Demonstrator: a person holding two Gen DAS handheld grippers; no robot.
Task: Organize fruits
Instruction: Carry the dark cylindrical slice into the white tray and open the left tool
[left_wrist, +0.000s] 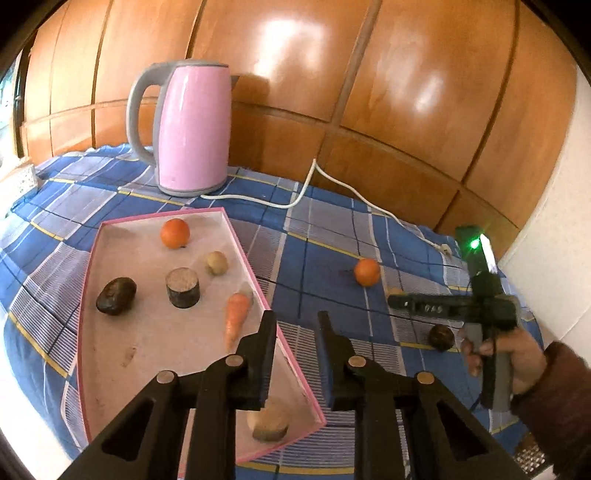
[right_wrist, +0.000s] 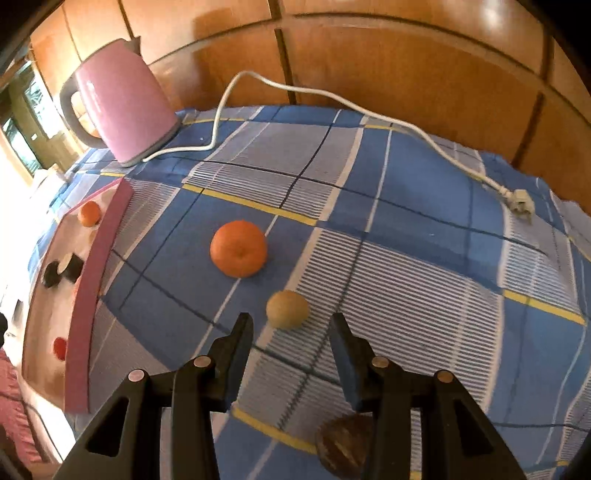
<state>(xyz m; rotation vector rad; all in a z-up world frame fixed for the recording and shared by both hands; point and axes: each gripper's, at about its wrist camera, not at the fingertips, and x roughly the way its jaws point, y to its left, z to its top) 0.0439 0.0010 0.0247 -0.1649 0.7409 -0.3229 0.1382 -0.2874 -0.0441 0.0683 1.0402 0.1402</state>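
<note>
A pink-rimmed tray (left_wrist: 147, 332) holds an orange (left_wrist: 175, 233), a carrot (left_wrist: 236, 314), a dark fruit (left_wrist: 116, 295) and several brownish pieces. My left gripper (left_wrist: 296, 315) hovers over the tray's right rim, shut with nothing in it. On the checked cloth lie a loose orange (right_wrist: 238, 248), a tan round fruit (right_wrist: 287, 309) and a dark brown fruit (right_wrist: 345, 443). My right gripper (right_wrist: 291, 317) points down, open, with the tan fruit just ahead of its fingertips, untouched. The dark fruit lies partly hidden under its right finger (right_wrist: 351, 369).
A pink kettle (left_wrist: 192, 125) stands at the back of the blue checked cloth (right_wrist: 406, 277); its white cord (right_wrist: 229, 99) trails right to a loose plug (right_wrist: 521, 205). Wooden panels (left_wrist: 369, 74) rise behind. A person's hand (left_wrist: 517, 354) grips the right tool.
</note>
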